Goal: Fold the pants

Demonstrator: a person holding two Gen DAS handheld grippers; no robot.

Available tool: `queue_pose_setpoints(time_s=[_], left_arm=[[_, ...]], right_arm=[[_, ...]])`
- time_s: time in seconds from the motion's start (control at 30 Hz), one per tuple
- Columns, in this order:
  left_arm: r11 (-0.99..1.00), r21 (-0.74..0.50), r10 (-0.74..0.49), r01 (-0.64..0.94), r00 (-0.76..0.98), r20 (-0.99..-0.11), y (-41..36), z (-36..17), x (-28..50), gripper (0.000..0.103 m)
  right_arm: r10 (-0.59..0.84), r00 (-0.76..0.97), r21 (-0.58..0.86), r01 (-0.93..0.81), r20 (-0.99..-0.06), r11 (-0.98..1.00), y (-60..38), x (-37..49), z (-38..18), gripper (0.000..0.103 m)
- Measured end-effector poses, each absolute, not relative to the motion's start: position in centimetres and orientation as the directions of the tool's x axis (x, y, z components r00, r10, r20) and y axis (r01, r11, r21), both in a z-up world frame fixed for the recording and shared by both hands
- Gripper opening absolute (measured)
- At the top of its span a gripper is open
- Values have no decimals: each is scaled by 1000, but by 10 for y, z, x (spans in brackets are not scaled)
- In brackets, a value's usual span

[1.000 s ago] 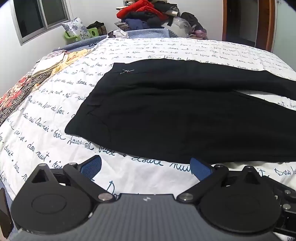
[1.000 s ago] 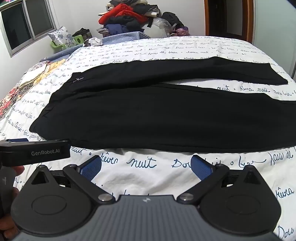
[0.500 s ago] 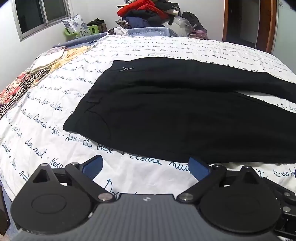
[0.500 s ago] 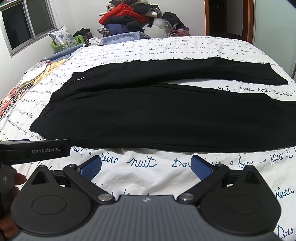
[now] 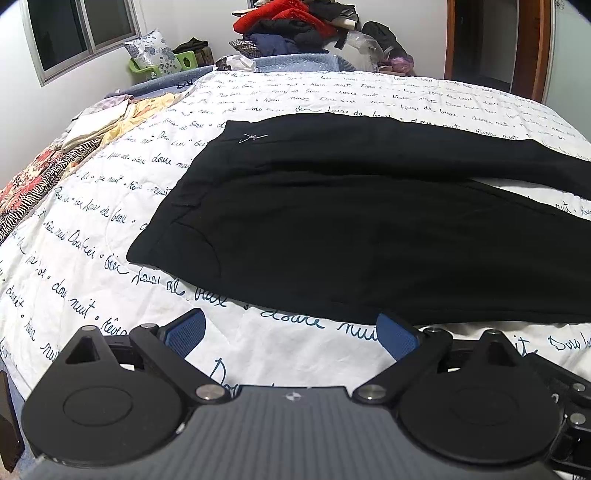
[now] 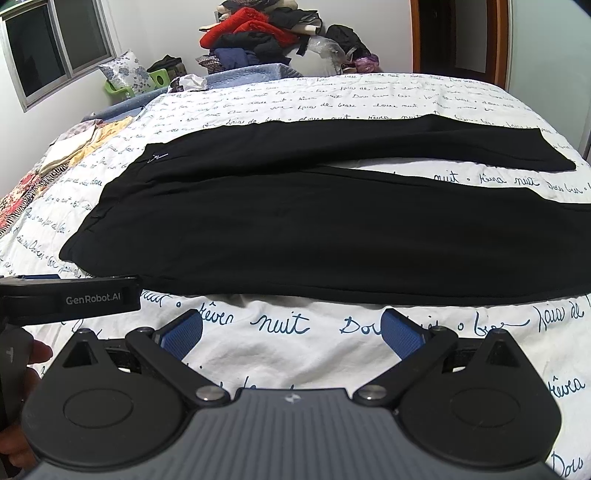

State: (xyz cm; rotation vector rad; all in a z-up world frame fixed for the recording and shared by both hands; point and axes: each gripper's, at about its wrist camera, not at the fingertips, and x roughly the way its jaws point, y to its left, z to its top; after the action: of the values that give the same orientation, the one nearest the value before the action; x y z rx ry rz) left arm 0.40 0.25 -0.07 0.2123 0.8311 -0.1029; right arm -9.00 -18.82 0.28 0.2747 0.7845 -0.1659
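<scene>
Pants (image 5: 351,229), black, lie spread flat on the bed (image 5: 110,229), whose white cover carries blue handwritten script. In the left wrist view the waistband end points left and the two legs run off to the right. The left gripper (image 5: 291,332) hovers over bare cover just short of the near hem; its blue-padded fingers (image 5: 184,330) are spread wide and hold nothing, the right pad just beside the fabric's edge. A pile of clothes (image 5: 295,26) sits beyond the bed's far end.

In the right wrist view the pants (image 6: 314,229) span the bed, the far leg ending near the right edge. The right gripper (image 6: 291,328) likewise has its fingers (image 6: 400,334) wide apart, empty, over the cover near the hem. The left gripper (image 6: 70,297) shows at left, with a hand (image 6: 35,356) behind it.
</scene>
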Motion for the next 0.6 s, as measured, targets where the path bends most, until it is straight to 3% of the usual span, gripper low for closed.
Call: queue_pose_setpoints(time_s=[0.6], left_arm=[[972,149,-8,180,664,-747,2,-2,7,99]], right_arm=[[-37,699,180,235,-714,955,-188,-89,3,103]])
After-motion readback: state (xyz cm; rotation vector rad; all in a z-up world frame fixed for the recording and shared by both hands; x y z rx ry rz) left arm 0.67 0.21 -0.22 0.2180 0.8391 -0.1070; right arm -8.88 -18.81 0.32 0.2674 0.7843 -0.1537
